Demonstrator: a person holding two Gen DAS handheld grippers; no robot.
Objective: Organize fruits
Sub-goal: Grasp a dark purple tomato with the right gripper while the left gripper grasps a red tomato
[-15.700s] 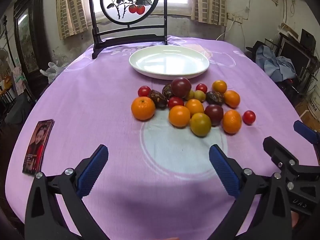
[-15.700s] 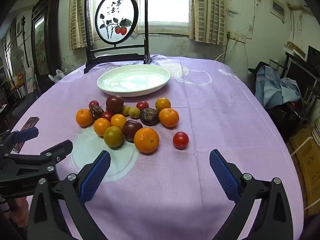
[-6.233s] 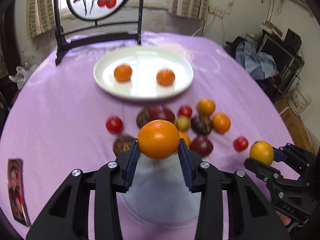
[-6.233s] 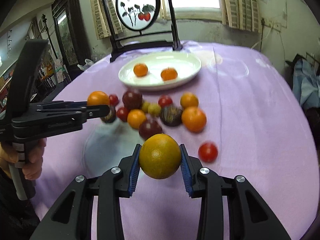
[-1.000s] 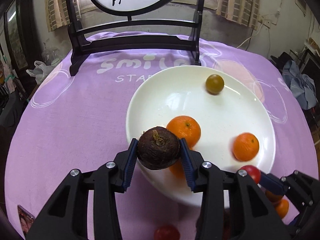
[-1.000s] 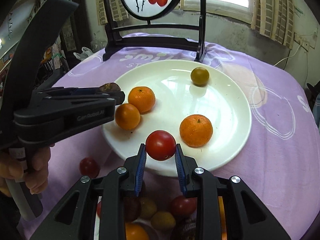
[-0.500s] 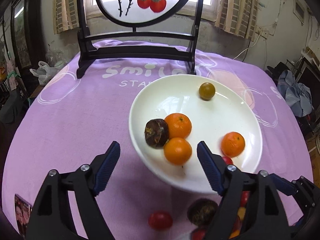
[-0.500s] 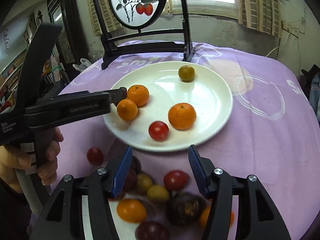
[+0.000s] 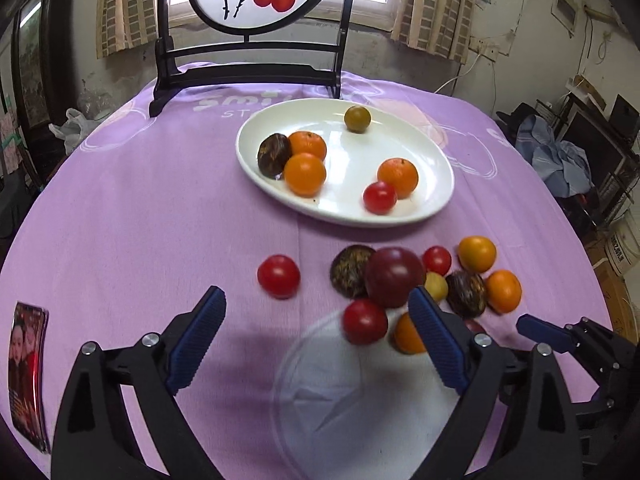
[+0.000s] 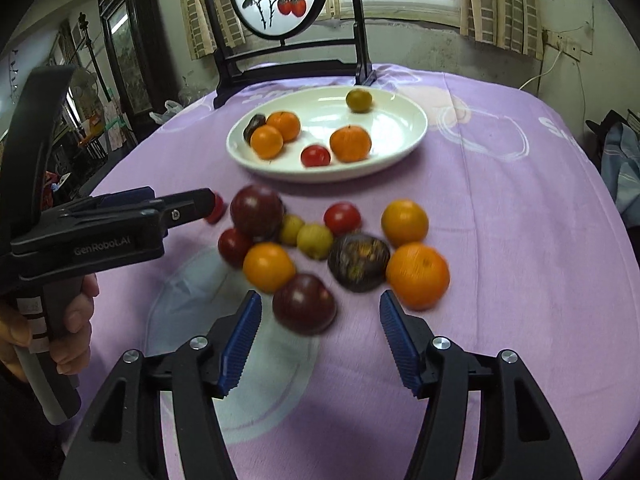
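While held low at the bottom of each wrist view, spread wide and gripping nothing: left blue-padded black gripper (image 9: 316,336) and right blue-padded black gripper (image 10: 320,330). Resting mid-frame on lilac tablecloth (image 9: 140,216): loose cluster of red, orange, yellow and dark purple fruits (image 10: 320,240). Sitting above it, upper centre: oval white ceramic plate (image 9: 432,148) holding six fruits.

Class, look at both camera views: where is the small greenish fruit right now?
The greenish fruit sits alone on the far side of the white plate, nearest the framed picture stand; in the right wrist view it lies beyond the oranges.
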